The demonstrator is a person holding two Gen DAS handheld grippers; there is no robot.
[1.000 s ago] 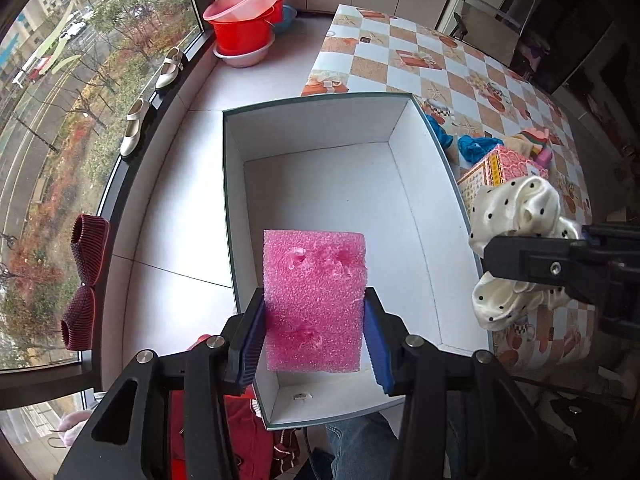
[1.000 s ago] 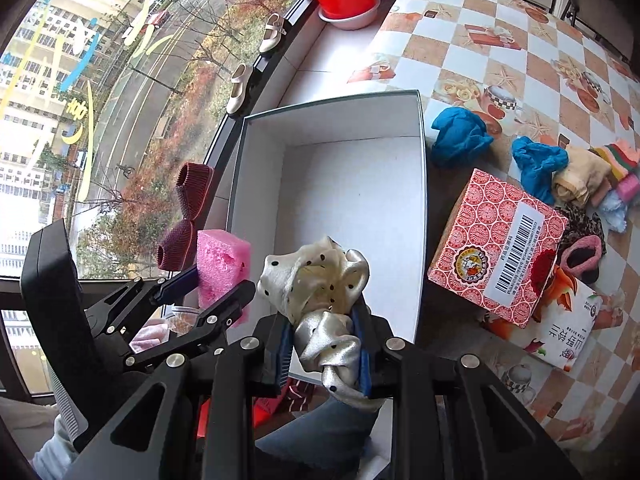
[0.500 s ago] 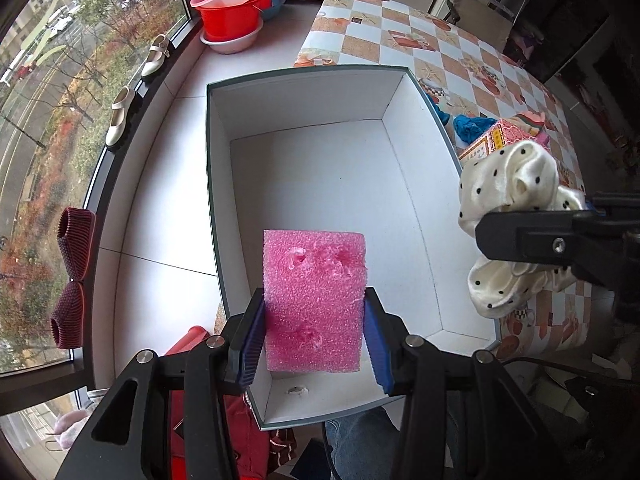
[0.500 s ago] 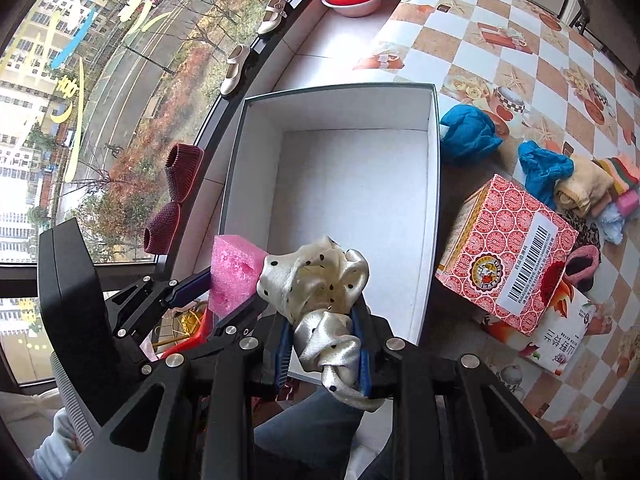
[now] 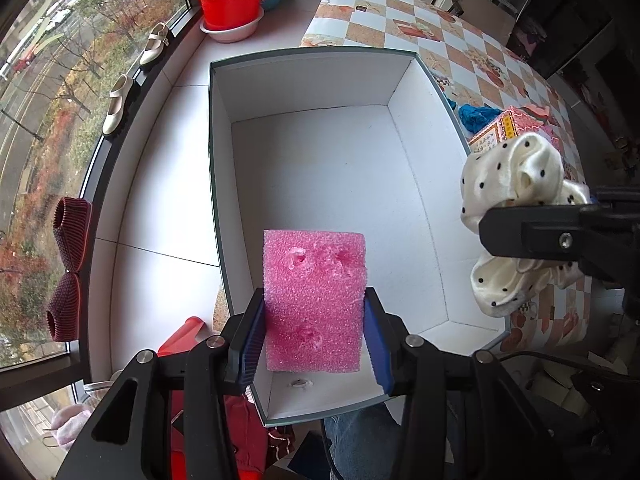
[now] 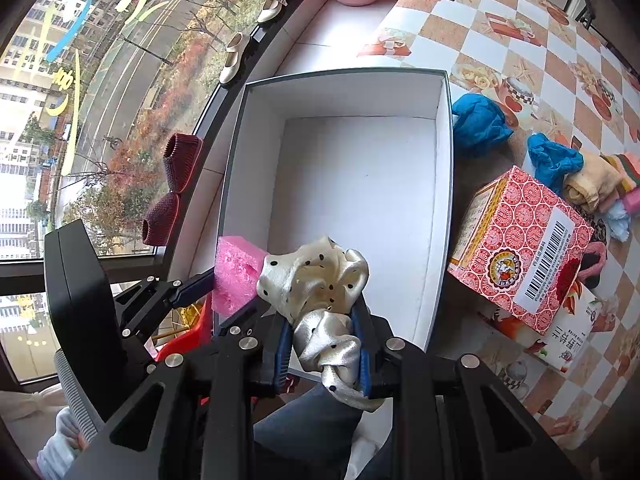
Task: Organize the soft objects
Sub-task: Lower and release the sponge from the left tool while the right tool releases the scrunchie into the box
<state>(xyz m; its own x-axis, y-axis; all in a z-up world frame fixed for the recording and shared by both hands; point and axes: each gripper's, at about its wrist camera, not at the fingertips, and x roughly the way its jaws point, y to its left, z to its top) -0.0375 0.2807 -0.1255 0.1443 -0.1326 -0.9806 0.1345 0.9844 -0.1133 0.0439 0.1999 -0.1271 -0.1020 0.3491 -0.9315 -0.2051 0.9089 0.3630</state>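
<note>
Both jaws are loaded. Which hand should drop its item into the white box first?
Left, probably. The left gripper holds the pink sponge directly over the white box floor. The right gripper, shut on the polka-dot scrunchie, sits nearer the box's near edge.

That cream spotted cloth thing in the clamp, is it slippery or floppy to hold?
The cream spotted cloth is probably floppy: it bunches above the right gripper and a tail droops below. Its satin sheen suggests it may slip, though the pads pinch it now. It looks light, since that pinch alone holds it up.
</note>
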